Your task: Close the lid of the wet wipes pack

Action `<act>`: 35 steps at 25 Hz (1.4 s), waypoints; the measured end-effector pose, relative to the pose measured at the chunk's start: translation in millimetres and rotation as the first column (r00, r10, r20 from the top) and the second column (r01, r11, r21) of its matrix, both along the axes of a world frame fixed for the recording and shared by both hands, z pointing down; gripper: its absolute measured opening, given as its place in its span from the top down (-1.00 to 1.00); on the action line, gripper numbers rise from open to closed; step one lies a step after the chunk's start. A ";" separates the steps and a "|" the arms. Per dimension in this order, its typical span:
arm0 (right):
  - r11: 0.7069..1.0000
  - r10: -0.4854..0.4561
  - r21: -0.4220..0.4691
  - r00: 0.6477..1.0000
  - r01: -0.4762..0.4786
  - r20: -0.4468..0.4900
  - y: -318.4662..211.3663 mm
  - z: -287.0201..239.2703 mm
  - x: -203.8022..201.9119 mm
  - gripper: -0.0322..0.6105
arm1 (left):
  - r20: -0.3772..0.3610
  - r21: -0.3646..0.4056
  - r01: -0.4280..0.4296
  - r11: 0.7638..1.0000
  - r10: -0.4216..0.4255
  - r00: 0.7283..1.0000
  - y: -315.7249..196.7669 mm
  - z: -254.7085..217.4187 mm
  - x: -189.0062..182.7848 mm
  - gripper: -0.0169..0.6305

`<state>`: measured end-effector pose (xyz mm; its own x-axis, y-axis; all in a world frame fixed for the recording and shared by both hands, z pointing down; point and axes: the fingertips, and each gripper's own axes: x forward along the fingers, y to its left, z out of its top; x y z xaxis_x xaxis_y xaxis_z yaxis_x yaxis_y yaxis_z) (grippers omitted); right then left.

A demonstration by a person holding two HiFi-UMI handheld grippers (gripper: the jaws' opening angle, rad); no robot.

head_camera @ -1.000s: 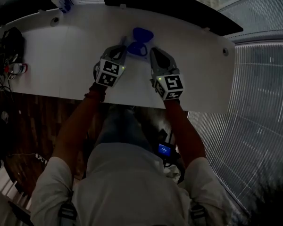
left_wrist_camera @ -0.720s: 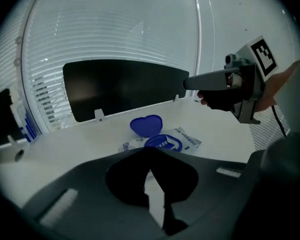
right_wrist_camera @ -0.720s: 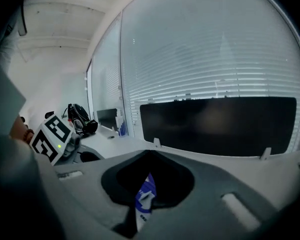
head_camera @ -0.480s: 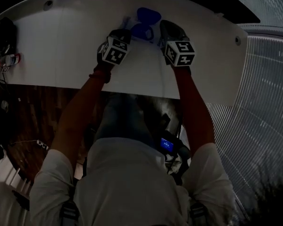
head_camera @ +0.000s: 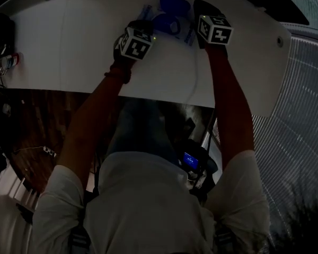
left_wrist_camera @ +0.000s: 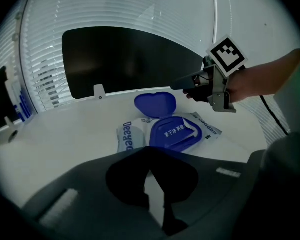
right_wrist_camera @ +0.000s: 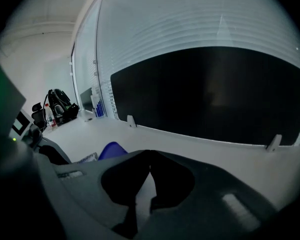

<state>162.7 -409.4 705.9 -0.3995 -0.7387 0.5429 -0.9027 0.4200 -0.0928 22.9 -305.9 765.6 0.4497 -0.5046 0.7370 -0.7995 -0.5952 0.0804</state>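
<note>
Two grippers over the white table [head_camera: 69, 52], lid not shut yet.

Left gripper [left_wrist_camera: 149, 156]: jaws pressed together with nothing between them and not touching anything. The wet wipes pack [left_wrist_camera: 130, 136] lies flat on the table just ahead of those jaws, a touch to their right. Its blue lid [left_wrist_camera: 156, 104] is flipped up and stands at the pack's far edge. The blue frame [left_wrist_camera: 172, 134] around the opening is uncovered, and there's a bit of white in there, but I can't tell if it's a wipe or a seal sticker.

Compared with half a second ago, both grippers have pushed further forward across the table, the right one more than the left. The lid was open then and it's open now.

Right gripper [right_wrist_camera: 149, 156]: jaws also closed on nothing. From its own camera, the lid peeks out low and to the left of the jaws. In the left gripper view its tip hangs just above and right of the raised lid, close to it. I can't say if it's touching.
</note>
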 end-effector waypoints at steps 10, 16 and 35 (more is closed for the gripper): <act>0.992 -0.029 -0.124 0.999 0.027 -0.013 -11.4 34.6 -3.1 0.90 | 0.009 -0.027 0.081 0.996 -0.081 0.997 0.4 7.9 -10.9 0.94; 0.990 -0.034 -0.131 0.997 0.042 0.065 -11.2 36.6 -3.7 0.90 | 0.003 -0.046 0.097 0.994 -0.097 0.995 2.7 13.0 -12.3 0.94; 0.910 -0.350 -0.077 0.854 0.408 0.384 49.1 -1.9 -56.5 0.90 | -0.043 -0.073 0.123 0.990 -0.127 0.991 2.4 13.3 -19.2 0.94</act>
